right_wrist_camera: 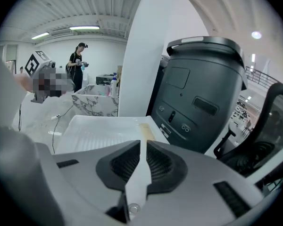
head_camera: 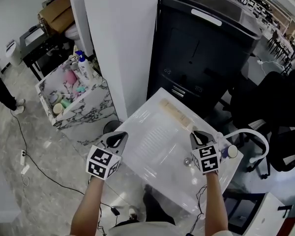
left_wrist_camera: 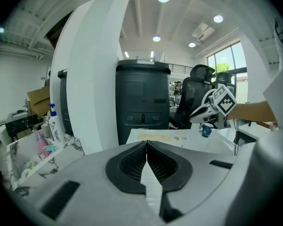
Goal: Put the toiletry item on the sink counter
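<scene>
A small bottle with a blue cap [head_camera: 229, 151] stands on the right edge of the white sink counter [head_camera: 152, 146], just right of my right gripper [head_camera: 199, 137]. In the left gripper view the bottle [left_wrist_camera: 207, 130] sits under that gripper. In the right gripper view, the right gripper [right_wrist_camera: 141, 143] has its jaws close together with a narrow gap, and I see nothing gripped there. My left gripper [head_camera: 117, 140] hovers over the counter's left edge. Its pads [left_wrist_camera: 146, 143] meet at the tips with nothing between them. More toiletry bottles stand in a marbled box [head_camera: 73, 90] on the floor at left.
A tall black bin [head_camera: 206, 43] stands behind the counter, next to a white pillar [head_camera: 123, 43]. A beige strip [head_camera: 176, 114] lies along the counter's far edge, and a metal drain knob [head_camera: 188, 161] is near my right gripper. Black office chairs [head_camera: 280, 117] are on the right. A person [head_camera: 2, 92] stands far left.
</scene>
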Tool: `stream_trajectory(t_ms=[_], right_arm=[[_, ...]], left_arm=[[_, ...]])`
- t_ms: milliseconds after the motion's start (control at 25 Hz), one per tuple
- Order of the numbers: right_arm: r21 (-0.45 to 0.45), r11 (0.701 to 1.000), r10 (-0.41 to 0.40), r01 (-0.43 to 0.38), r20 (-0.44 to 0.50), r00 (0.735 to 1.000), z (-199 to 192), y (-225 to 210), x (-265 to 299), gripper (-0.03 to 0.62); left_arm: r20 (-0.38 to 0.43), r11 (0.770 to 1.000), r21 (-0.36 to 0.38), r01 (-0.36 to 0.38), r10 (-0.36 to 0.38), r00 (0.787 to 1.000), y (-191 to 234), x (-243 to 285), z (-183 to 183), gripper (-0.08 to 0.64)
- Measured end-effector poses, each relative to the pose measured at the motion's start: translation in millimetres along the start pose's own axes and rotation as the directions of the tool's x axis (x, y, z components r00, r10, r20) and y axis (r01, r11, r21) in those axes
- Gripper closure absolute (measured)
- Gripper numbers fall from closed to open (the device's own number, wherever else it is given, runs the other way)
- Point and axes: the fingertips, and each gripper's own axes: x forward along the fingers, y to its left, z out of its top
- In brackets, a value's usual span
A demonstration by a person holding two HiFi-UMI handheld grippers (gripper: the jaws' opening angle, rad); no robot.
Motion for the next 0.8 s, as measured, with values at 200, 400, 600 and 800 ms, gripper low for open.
stream_trajectory(t_ms=[200, 400, 600, 800], right_arm=[[0.004, 0.998, -0.067, 0.067, 0.086, 0.994, 11, 11, -56, 0.594], [0.014, 0.993, -0.115, 0.114, 0.173, 0.978, 23, 20, -120, 0.594], [0.045, 0.988, -0.153, 0.147, 0.252, 0.955, 27, 33, -190, 0.594], [0.085, 0.986, -0.164, 0.144, 0.311, 0.936, 21, 58, -244, 0.595]], left_arm=[[0.053, 0.999, 0.036, 0.002, -0.004, 0.999, -19, -32, 13, 0.549], [0.1, 0.997, 0.071, 0.014, -0.021, 0.995, -46, -65, 28, 0.549], [0.148, 0.994, 0.106, 0.024, -0.039, 0.988, -76, -100, 43, 0.549], [0.195, 0.989, 0.148, 0.021, -0.05, 0.98, -103, -141, 54, 0.549]])
